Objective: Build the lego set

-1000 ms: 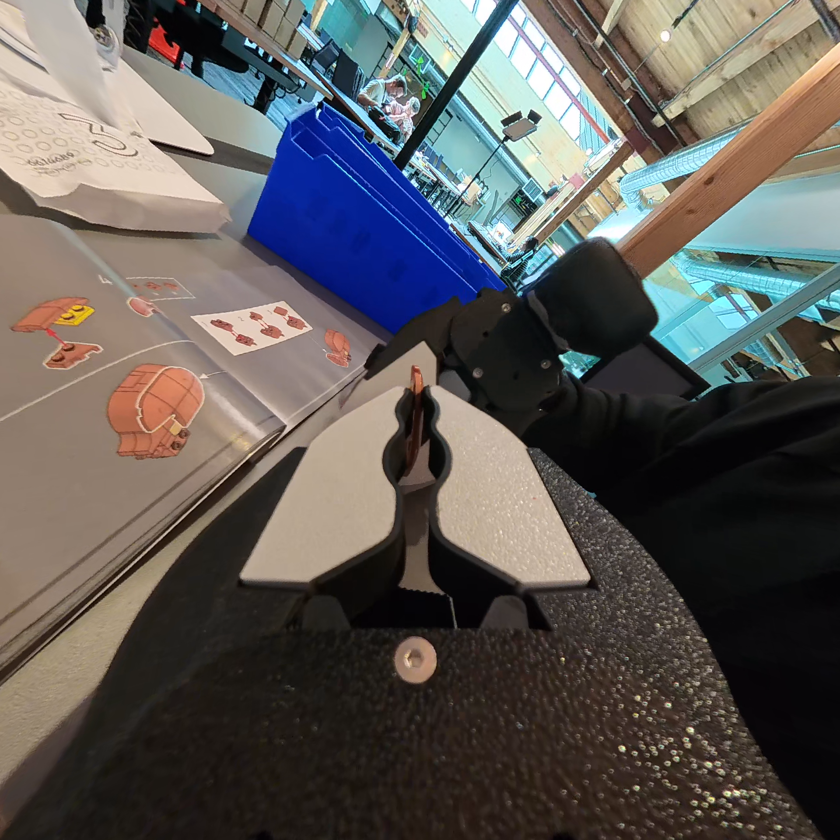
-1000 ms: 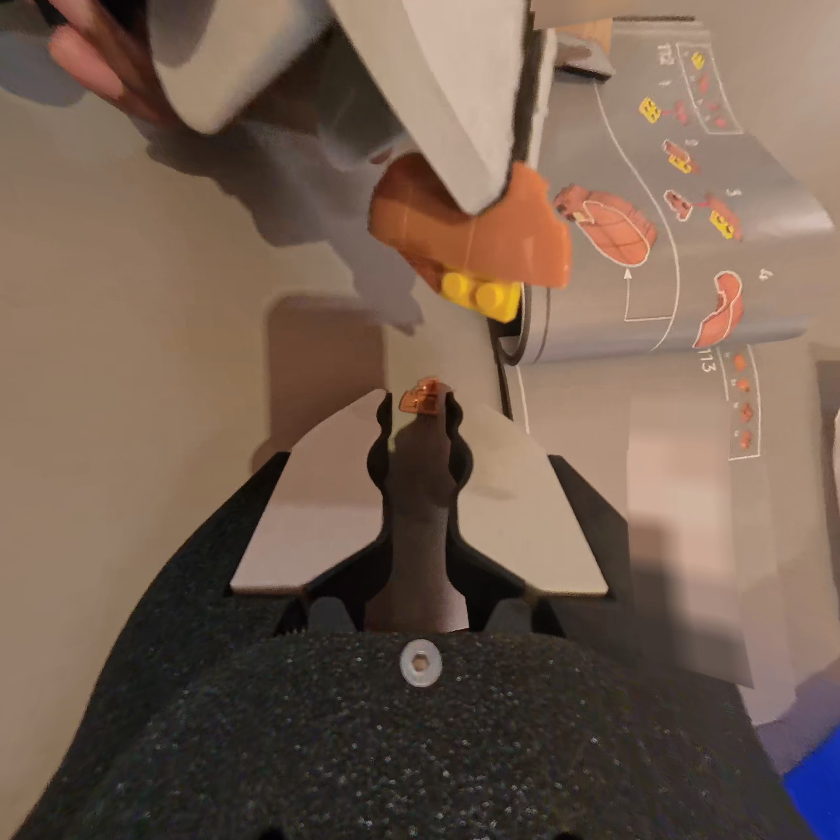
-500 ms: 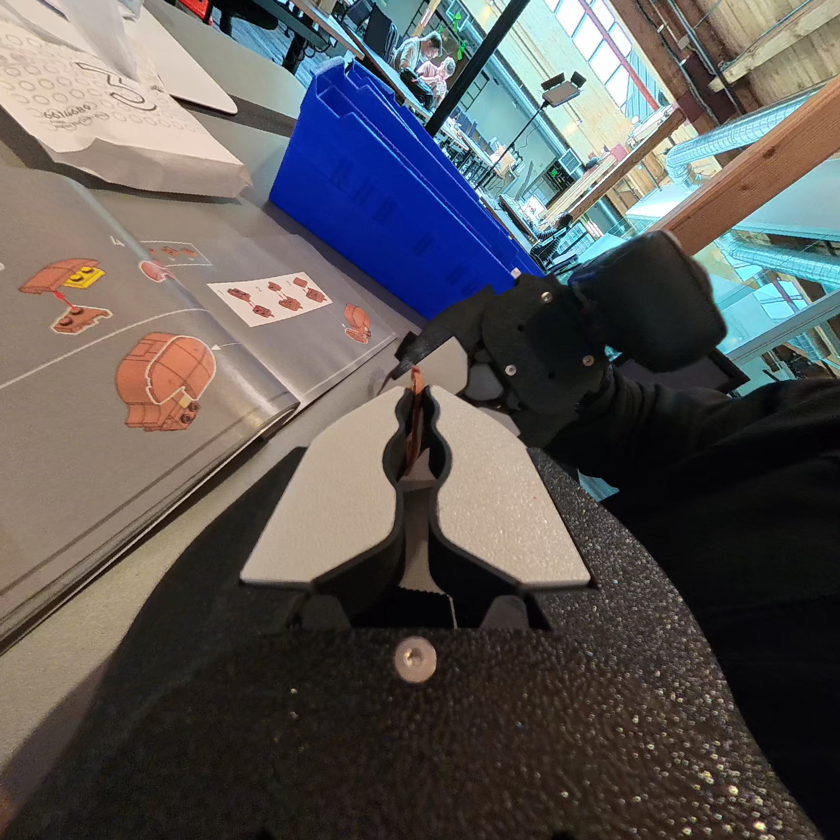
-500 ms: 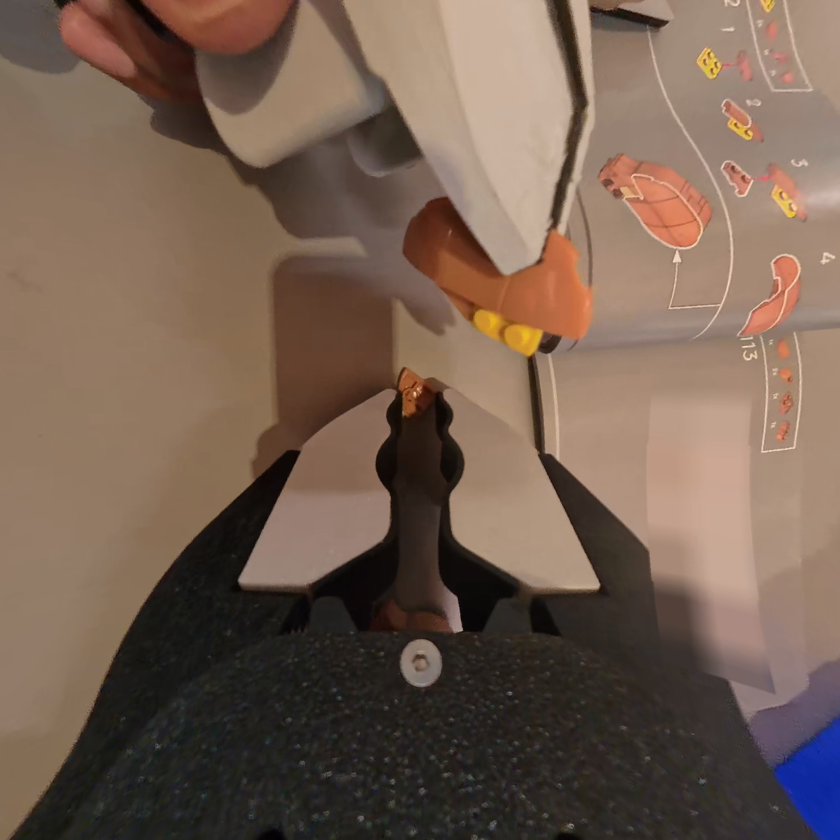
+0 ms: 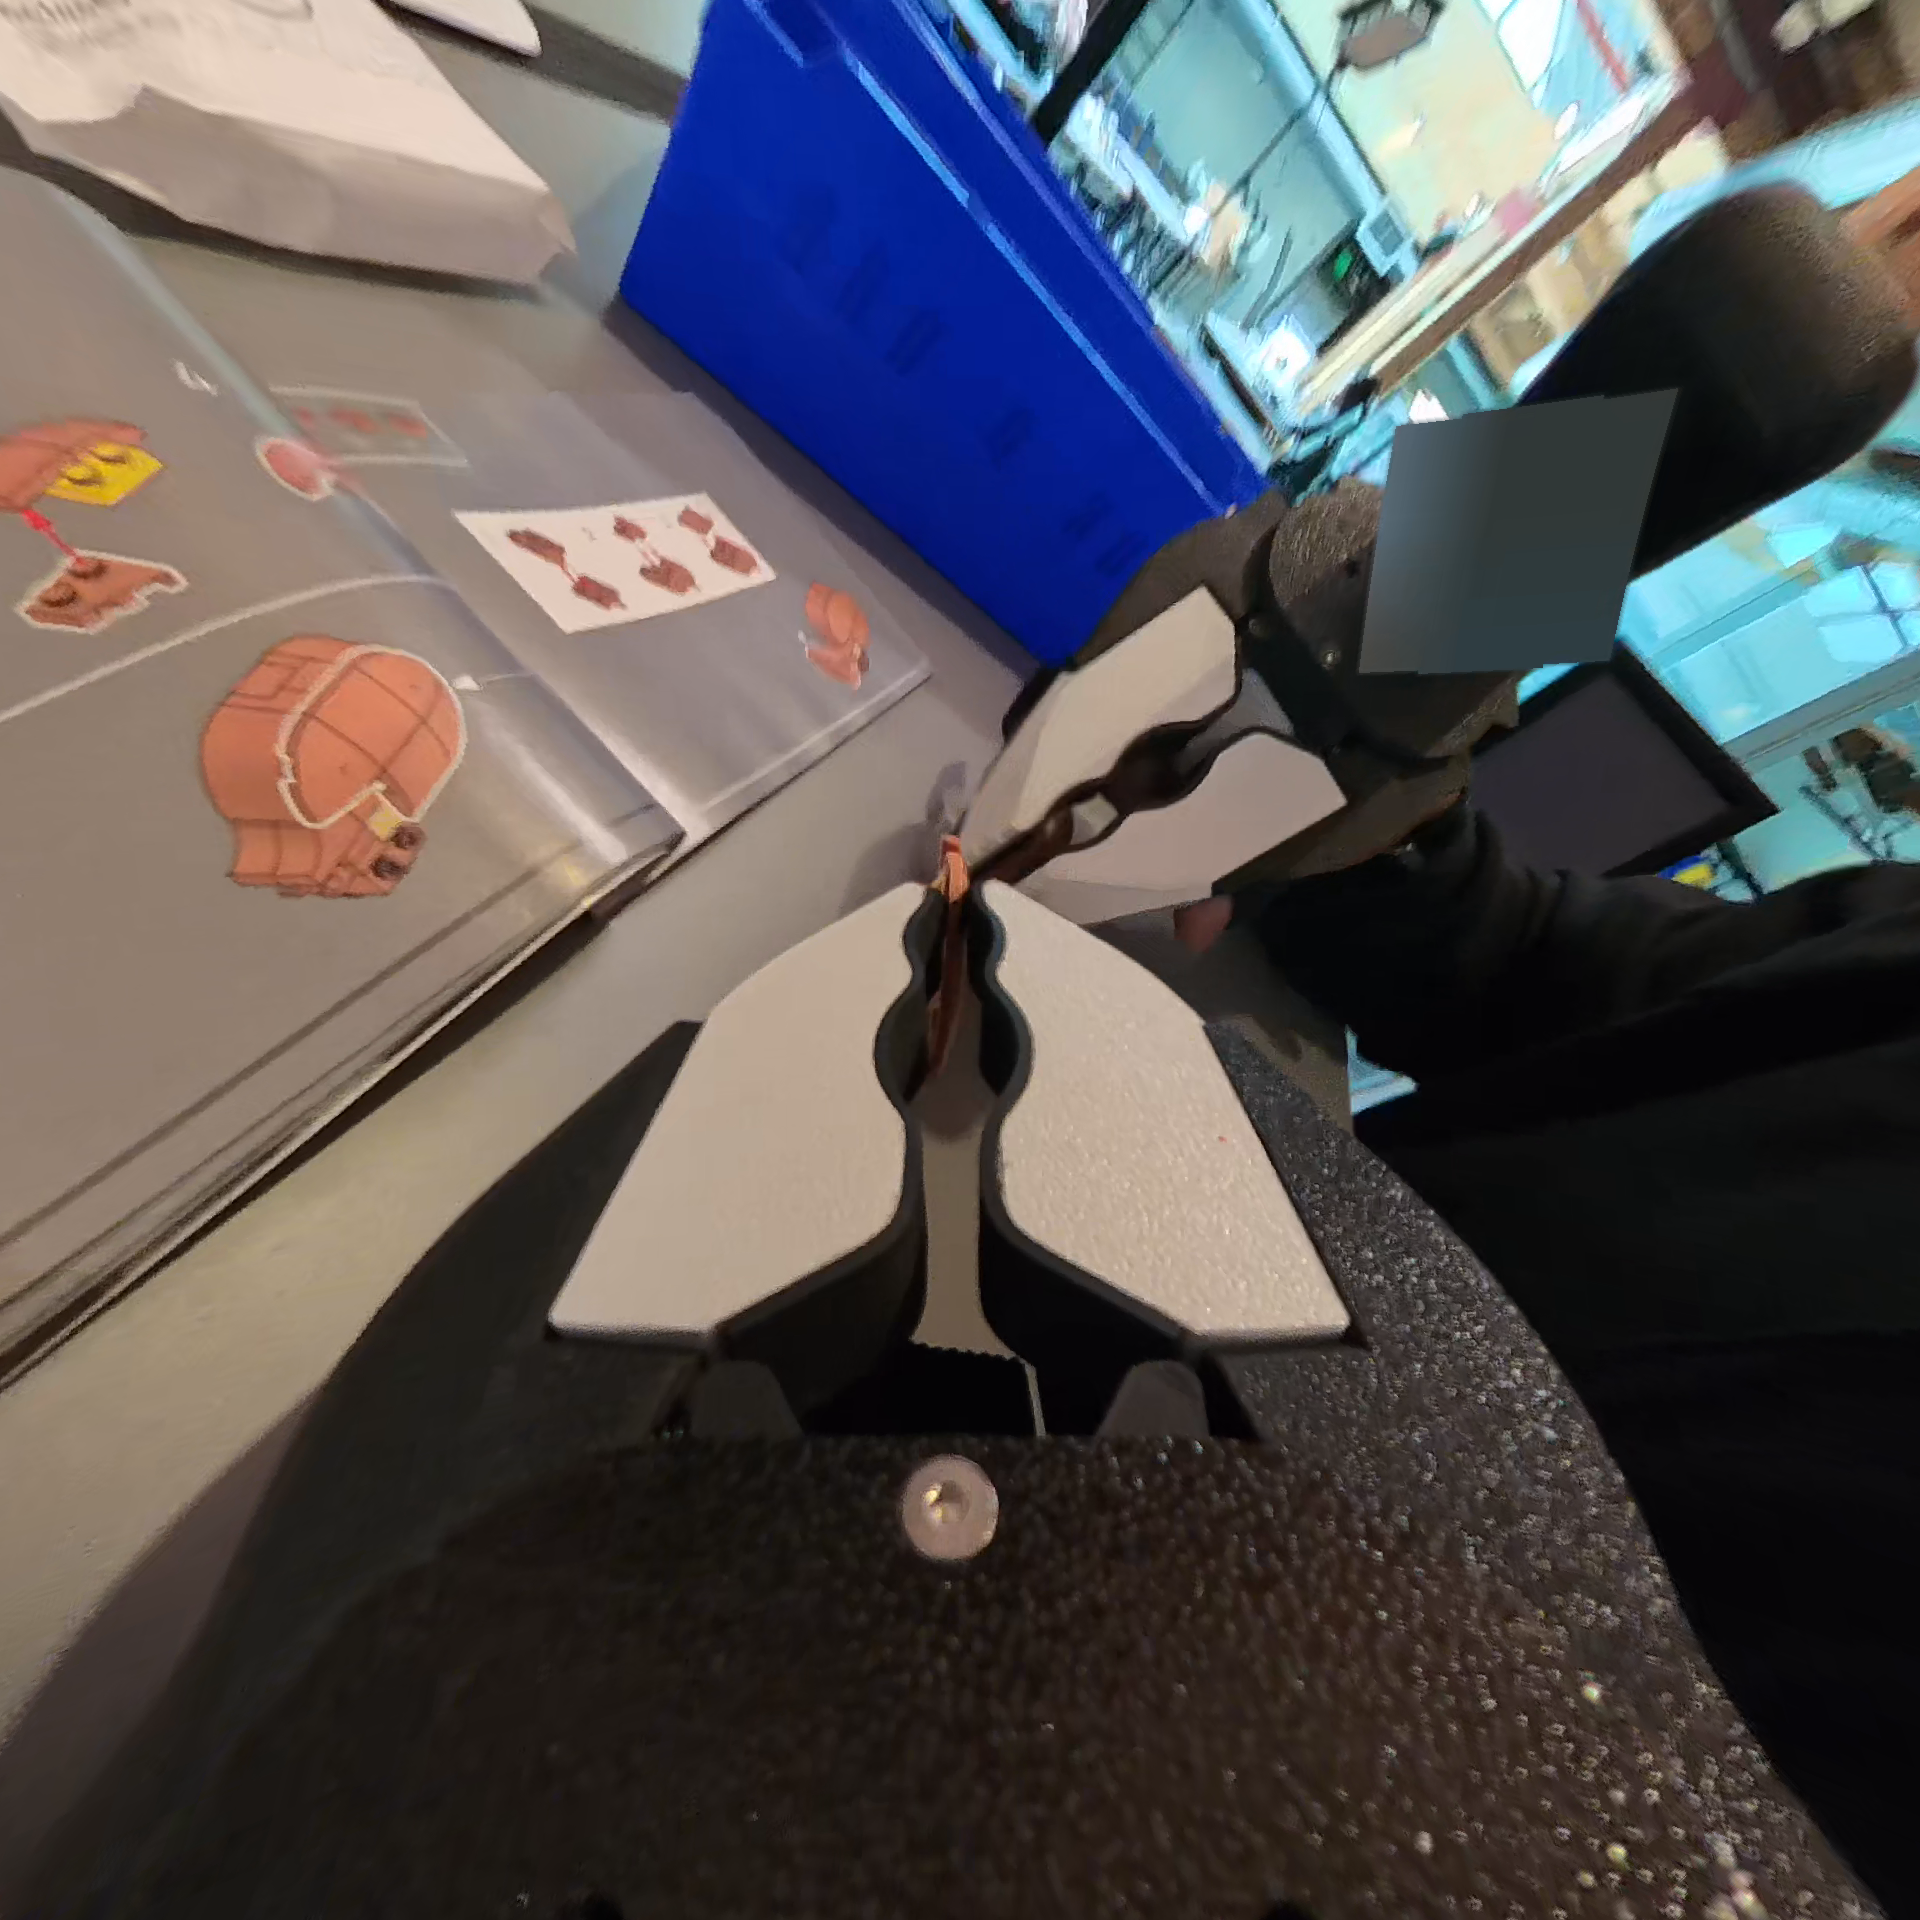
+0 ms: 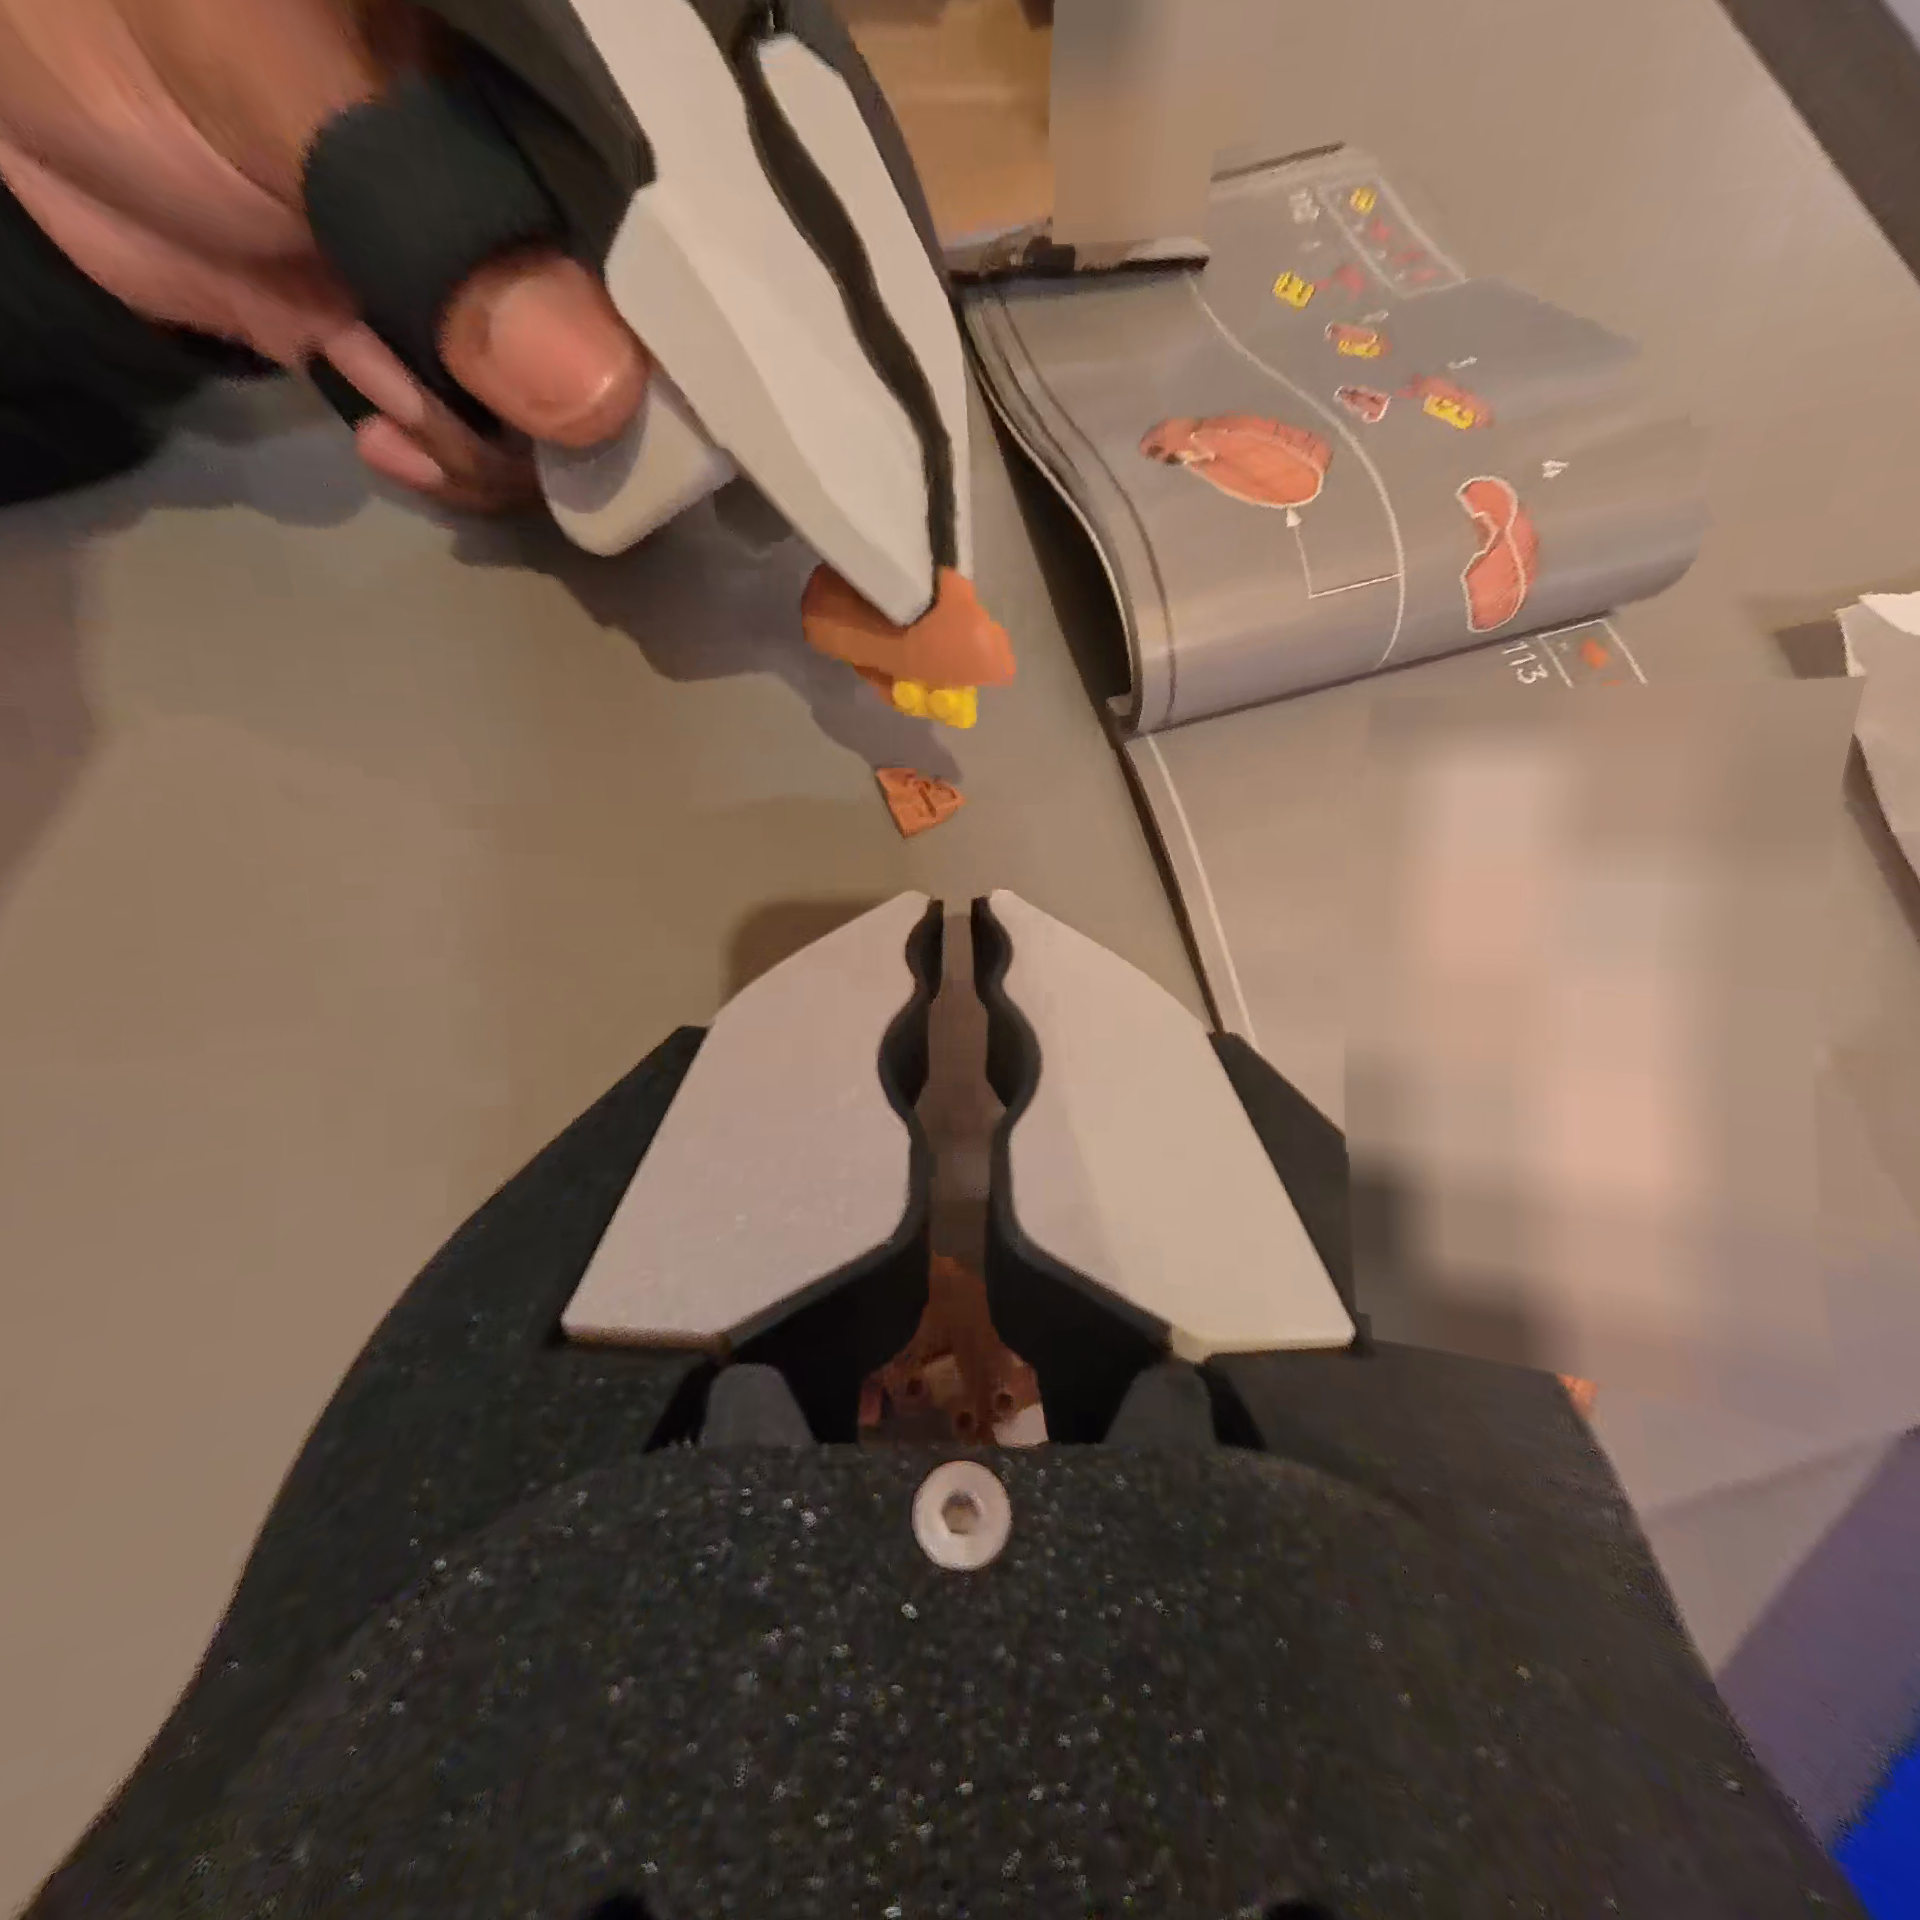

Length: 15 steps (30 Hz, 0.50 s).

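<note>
I had two claws in view. My left claw (image 5: 951, 902) was clamped on one brown lego assembly (image 6: 909, 639) — two yellow studs (image 6: 935, 704) showed on its underside. My right claw (image 6: 957, 906) was nearly together, a narrow slit between its tips, gripping nothing. One small brown piece (image 6: 918, 799) lay loose on the grey table (image 6: 364, 831) just ahead of those tips, below the assembly. One open instruction booklet (image 6: 1403, 499) lay ahead to the right — and one blue bin (image 5: 914, 301) stood beyond my left claw.
</note>
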Available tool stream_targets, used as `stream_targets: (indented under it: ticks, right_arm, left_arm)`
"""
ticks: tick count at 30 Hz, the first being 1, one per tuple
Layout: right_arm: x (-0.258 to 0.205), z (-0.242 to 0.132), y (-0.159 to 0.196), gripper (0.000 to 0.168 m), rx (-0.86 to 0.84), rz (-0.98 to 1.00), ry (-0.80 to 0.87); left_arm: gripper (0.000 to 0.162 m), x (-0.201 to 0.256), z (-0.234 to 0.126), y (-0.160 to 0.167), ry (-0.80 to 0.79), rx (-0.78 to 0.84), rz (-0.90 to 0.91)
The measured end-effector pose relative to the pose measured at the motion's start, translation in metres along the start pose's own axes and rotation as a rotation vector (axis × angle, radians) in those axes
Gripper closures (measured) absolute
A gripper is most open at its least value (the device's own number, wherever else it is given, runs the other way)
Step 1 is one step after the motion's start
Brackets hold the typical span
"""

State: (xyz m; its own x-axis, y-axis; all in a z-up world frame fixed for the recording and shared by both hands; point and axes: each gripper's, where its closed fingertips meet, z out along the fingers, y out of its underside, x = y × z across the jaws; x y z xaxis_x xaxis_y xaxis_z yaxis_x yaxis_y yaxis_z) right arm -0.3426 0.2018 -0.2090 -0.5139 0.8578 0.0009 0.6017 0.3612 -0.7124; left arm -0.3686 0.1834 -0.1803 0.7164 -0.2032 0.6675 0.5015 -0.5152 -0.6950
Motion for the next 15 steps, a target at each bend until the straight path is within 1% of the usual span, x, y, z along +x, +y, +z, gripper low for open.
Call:
stream_targets:
  ticks: [2, 5, 7, 10, 12, 13, 15]
  right_arm:
    - [-0.001, 0.005, 0.002, 0.158, -0.037, -0.022, 0.013]
    - [-0.005, 0.005, 0.004, 0.157, -0.047, -0.019, -0.014]
    - [-0.005, 0.006, 0.006, 0.157, -0.055, -0.018, -0.013]
    - [-0.005, 0.010, 0.008, 0.157, -0.072, -0.027, -0.007]
    - [-0.006, 0.012, 0.010, 0.157, -0.083, -0.034, -0.007]
    - [-0.006, 0.013, 0.010, 0.157, -0.086, -0.036, -0.007]
    - [-0.006, 0.012, 0.011, 0.157, -0.086, -0.038, -0.007]
  left_arm:
    - [0.159, 0.004, 0.005, 0.017, -0.002, -0.119, 0.034]
    - [0.159, 0.012, 0.014, 0.051, 0.005, -0.331, 0.104]
    - [0.159, 0.010, 0.019, 0.068, -0.022, -0.425, 0.154]
    - [0.154, 0.003, 0.020, 0.076, -0.090, -0.483, 0.217]
    - [0.142, -0.002, 0.017, 0.076, -0.131, -0.503, 0.245]
    - [0.139, -0.003, 0.016, 0.074, -0.139, -0.505, 0.262]
    - [0.138, 0.001, 0.013, 0.068, -0.123, -0.481, 0.280]
